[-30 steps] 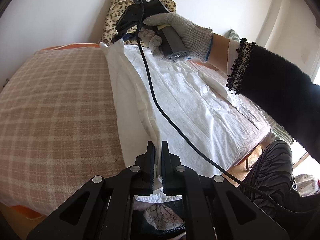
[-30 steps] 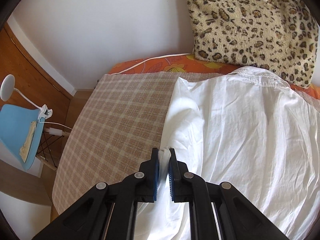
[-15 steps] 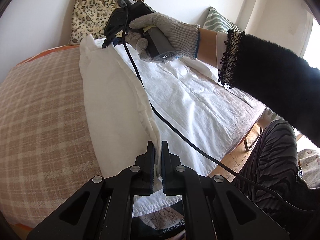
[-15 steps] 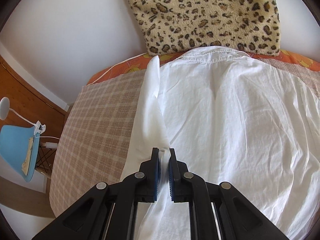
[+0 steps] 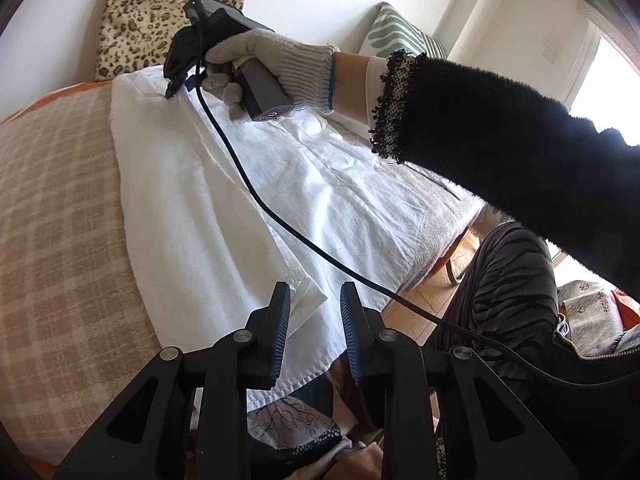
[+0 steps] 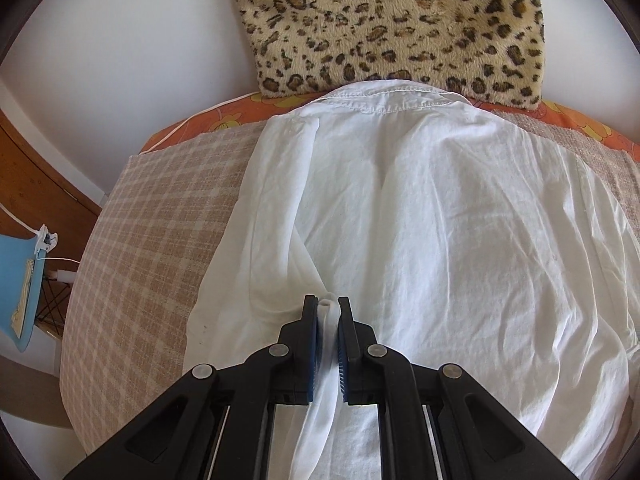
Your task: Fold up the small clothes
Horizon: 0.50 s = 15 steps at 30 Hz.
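Two grippers work over one white shirt (image 6: 420, 216) that lies spread on a checked beige blanket (image 6: 152, 220), filling the middle and right of the right wrist view, its collar at the top just below a leopard-print cushion (image 6: 392, 24) propped against the white wall. In that view the right gripper (image 6: 329, 322) sits at the bottom centre, its jaws having just been opening; a narrow bunched strip of the shirt's folded-over left edge still runs between the blue pads (image 6: 313, 364), and the gap is slight, so whether the pads still press the cloth cannot be told. In the left wrist view the left gripper (image 5: 313, 314) stands at the bottom centre, its jaws also having just been opening and now clearly parted, with a folded corner of the shirt (image 5: 224, 208) lying between the fingers but touched by neither pad. Higher in that same view, at the upper left, a hand in a grey knit glove (image 5: 276, 66) holds the handle of the right gripper (image 5: 172, 86), whose tips meet the shirt near the collar. From that handle a black cable (image 5: 288, 228) trails down across the cloth toward the lower right. Behind the glove runs a black fuzzy sleeve (image 5: 512, 148) across the right of the frame, and a green-and-white striped cushion (image 5: 400, 36) leans at the wall in the upper right.
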Motion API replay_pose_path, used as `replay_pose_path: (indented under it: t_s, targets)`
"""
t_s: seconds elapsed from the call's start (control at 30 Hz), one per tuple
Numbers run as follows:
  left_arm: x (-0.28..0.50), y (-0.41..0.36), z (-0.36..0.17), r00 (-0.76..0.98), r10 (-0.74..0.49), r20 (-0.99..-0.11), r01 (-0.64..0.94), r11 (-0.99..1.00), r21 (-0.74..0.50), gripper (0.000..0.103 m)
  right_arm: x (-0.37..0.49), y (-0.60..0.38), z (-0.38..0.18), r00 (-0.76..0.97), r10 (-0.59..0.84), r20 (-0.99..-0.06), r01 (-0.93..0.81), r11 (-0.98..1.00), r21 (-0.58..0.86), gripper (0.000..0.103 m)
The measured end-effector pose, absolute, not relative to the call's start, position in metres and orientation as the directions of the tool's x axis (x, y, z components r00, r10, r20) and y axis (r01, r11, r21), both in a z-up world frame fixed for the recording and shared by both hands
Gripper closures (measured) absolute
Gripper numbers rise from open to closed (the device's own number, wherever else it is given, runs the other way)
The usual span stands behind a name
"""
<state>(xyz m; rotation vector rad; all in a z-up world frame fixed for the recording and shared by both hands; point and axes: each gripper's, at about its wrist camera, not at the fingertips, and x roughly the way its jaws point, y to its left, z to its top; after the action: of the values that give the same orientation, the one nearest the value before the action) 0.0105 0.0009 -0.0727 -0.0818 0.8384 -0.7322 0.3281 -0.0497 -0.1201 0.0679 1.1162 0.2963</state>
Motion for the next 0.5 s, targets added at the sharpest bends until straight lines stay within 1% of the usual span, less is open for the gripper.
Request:
replay_pose_path:
  t_s: [0.03,0.07,0.1,0.2,0.23,0.33,0.43,0.5]
  targets:
    - [0.009,0.008,-0.067,0.453,-0.632,-0.629,0.555,0.752,-0.356,0.079,0.327,-0.050,-0.119,0.411,0.247,-0.878,-0.199,0.964,0.179,0.083]
    - [0.009,0.016,-0.063,0.468,-0.635,-0.614,0.547,0.754,-0.363,0.079,0.325,-0.052,-0.118,0.415,0.238,-0.878,-0.199,0.966,0.168,0.077]
    - [0.011,0.026,-0.058,0.493,-0.628,-0.602,0.530,0.766,-0.364,0.079,0.323,-0.055,-0.117,0.410,0.241,-0.880,-0.199,0.965,0.171,0.072]
    - [0.018,0.061,-0.057,0.577,-0.570,-0.585,0.427,0.821,-0.379,0.079,0.311,-0.069,-0.107,0.409,0.271,-0.871,-0.187,0.959,0.210,0.070]
    - [0.023,0.071,-0.060,0.592,-0.552,-0.587,0.388,0.834,-0.394,0.079,0.305,-0.074,-0.103,0.403,0.299,-0.865,-0.193,0.952,0.239,0.067]
    - [0.036,0.090,-0.071,0.617,-0.483,-0.621,0.276,0.872,-0.404,0.079,0.277,-0.083,-0.092,0.383,0.373,-0.845,-0.214,0.926,0.311,0.065]
    - [0.044,0.092,-0.087,0.588,-0.469,-0.659,0.234,0.879,-0.416,0.079,0.239,-0.085,-0.086,0.341,0.436,-0.833,-0.247,0.896,0.368,0.063]
    - [0.047,0.089,-0.094,0.562,-0.474,-0.678,0.233,0.877,-0.420,0.079,0.211,-0.082,-0.087,0.304,0.458,-0.835,-0.274,0.882,0.384,0.063]
